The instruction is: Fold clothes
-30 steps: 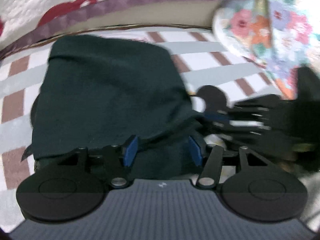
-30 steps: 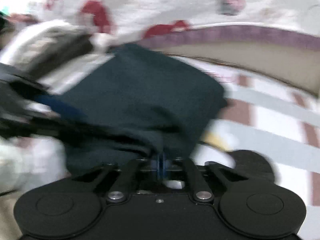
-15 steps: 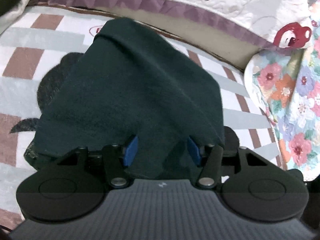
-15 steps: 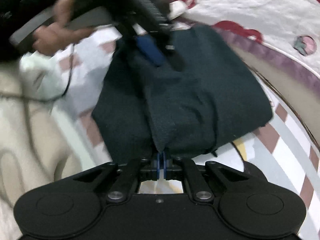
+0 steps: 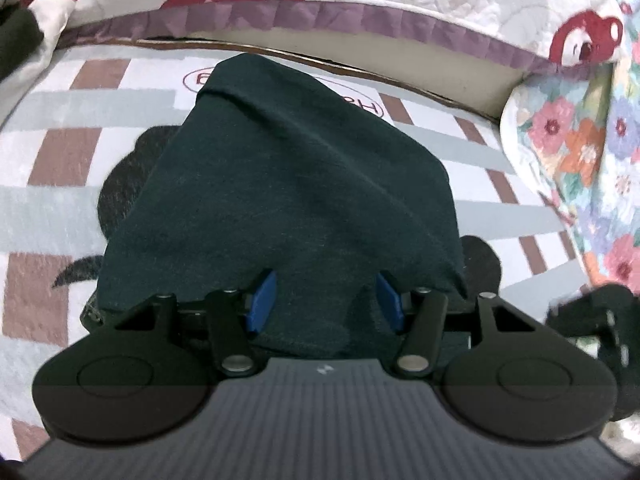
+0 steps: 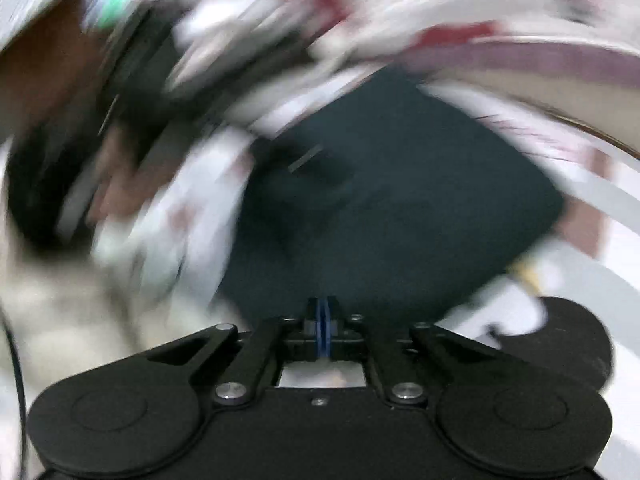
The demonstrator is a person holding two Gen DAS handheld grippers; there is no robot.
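Dark folded garment [image 5: 280, 200] bunched between parted left gripper [image 5: 326, 300] pads; right gripper [image 6: 323, 330] just opening, beside its edge.

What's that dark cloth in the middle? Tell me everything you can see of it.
The dark green garment looks like soft, matte knit fabric, folded into a compact bundle with diagonal creases. It lies on a checked brown, grey and white mat, covering part of a black cartoon print, below a purple-trimmed quilt. Its near edge sits between the left gripper's blue jaws. The right gripper, blurred, is opening at its near edge; no cloth shows between those jaws.
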